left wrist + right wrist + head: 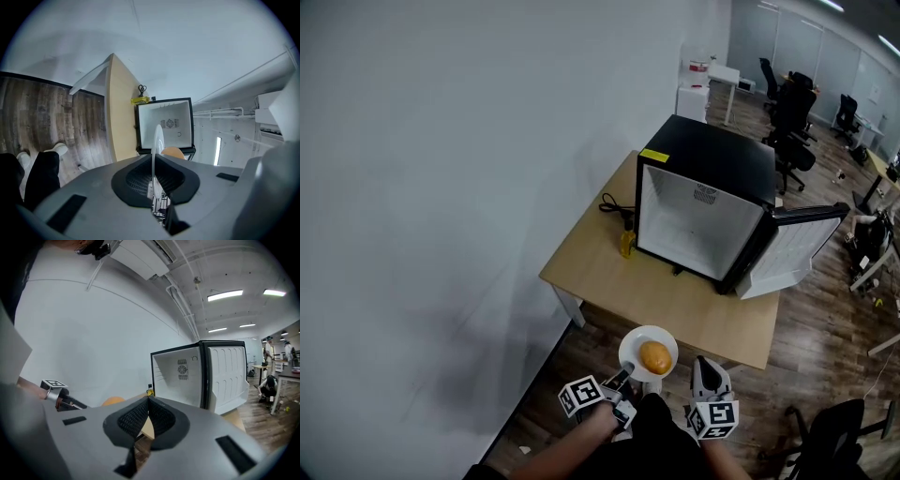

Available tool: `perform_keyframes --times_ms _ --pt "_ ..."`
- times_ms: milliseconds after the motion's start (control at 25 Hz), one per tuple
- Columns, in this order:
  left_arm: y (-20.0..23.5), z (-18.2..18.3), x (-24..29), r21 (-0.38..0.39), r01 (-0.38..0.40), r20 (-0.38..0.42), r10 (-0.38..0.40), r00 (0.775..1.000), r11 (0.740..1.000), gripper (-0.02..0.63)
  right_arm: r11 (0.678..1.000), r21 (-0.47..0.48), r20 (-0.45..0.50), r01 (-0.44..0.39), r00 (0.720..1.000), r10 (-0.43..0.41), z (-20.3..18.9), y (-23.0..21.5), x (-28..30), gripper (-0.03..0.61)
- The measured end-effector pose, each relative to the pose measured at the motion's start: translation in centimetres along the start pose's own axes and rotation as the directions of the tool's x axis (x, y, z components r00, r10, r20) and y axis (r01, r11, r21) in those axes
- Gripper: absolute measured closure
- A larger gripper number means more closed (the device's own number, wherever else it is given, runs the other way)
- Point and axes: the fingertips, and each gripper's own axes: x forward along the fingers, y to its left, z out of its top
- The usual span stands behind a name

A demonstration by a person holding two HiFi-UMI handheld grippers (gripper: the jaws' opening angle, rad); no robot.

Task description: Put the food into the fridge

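A round orange-brown bun (655,356) lies on a white plate (633,349), held in the air just in front of the table's near edge. My left gripper (623,379) is shut on the plate's near rim. In the left gripper view the plate (156,140) stands edge-on between the jaws, with the bun (173,152) behind it. A black mini fridge (712,187) stands on the wooden table (609,272), its white inside bare and its door (787,253) swung open to the right. My right gripper (710,373) hangs beside the plate, shut on nothing (148,399).
A small yellow bottle (626,244) and a black cable (611,203) lie on the table left of the fridge. A white wall runs along the left. Office chairs (789,112) and desks stand on the wood floor at the back right.
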Motion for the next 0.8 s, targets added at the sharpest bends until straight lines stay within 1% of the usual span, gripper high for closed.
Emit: perform_keyframes --times_ms 200,280,360,520,800 --pt "-0.7 2.5 4.2 0.010 -0.031 0.000 0.031 1.000 0.999 0.593 1.000 -0.023 0.010 -0.016 1.000 0.016 1.6 -1.7 4.6 0.518" --pt "-0.9 3.4 6.2 0.004 -0.032 0.007 0.032 0.999 0.999 0.594 0.999 -0.037 0.022 -0.018 1.000 0.019 2.5 -2.7 6.4 0.518" --pt "-1.0 4.6 8.4 -0.001 -0.023 0.028 0.023 0.999 1.000 0.594 0.999 -0.041 0.025 -0.020 0.999 0.021 3.0 -3.9 8.4 0.518" --pt "-0.4 6.8 12.7 -0.002 -0.019 0.082 0.019 0.996 1.000 0.593 1.000 -0.027 0.003 -0.010 1.000 0.011 3.4 -7.0 12.0 0.518" --pt "0.4 10.6 20.3 0.040 -0.002 0.129 -0.003 0.992 0.999 0.593 1.000 -0.004 -0.009 -0.010 1.000 0.010 3.4 -11.7 18.0 0.518"
